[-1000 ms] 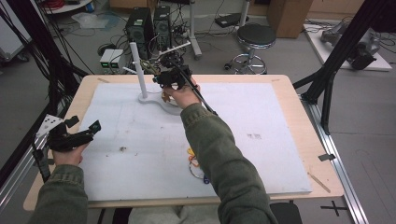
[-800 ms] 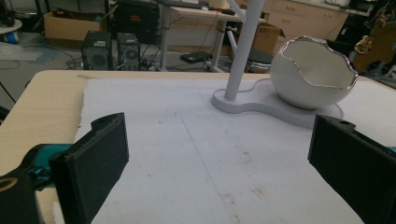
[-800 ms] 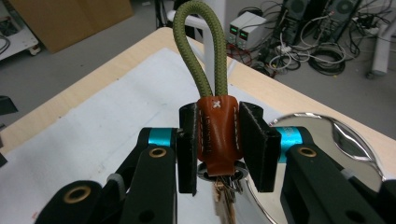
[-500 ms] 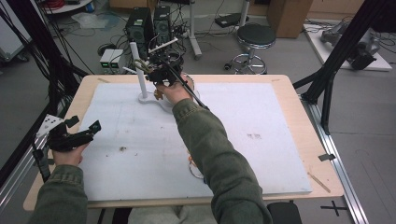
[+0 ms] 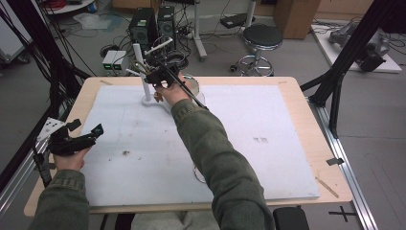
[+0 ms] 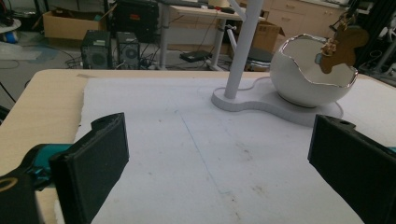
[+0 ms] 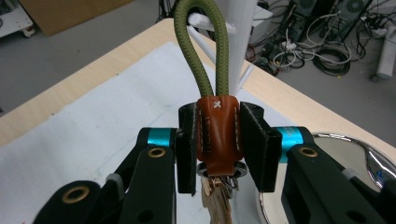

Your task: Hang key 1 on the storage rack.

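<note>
High view first, from the left: my left gripper (image 5: 88, 136) idles near the left edge of the white mat (image 5: 268, 143), jaws spread with nothing between them, aimed across at the stand. Farther right, at the far side of the mat, the white stand (image 6: 243, 56) rises with its pegs beside the egg-shaped bowl (image 6: 306, 77) on the same base. My right gripper (image 7: 218, 144) is raised against that stand, jaws pinching the brown leather tab of the keychain (image 7: 217, 135); its green cord loop (image 7: 208, 51) stands up and reaches toward a peg. I judge the carry done and the hanging nearly there: I cannot tell whether the loop is over the peg. Seating it and releasing remain.
</note>
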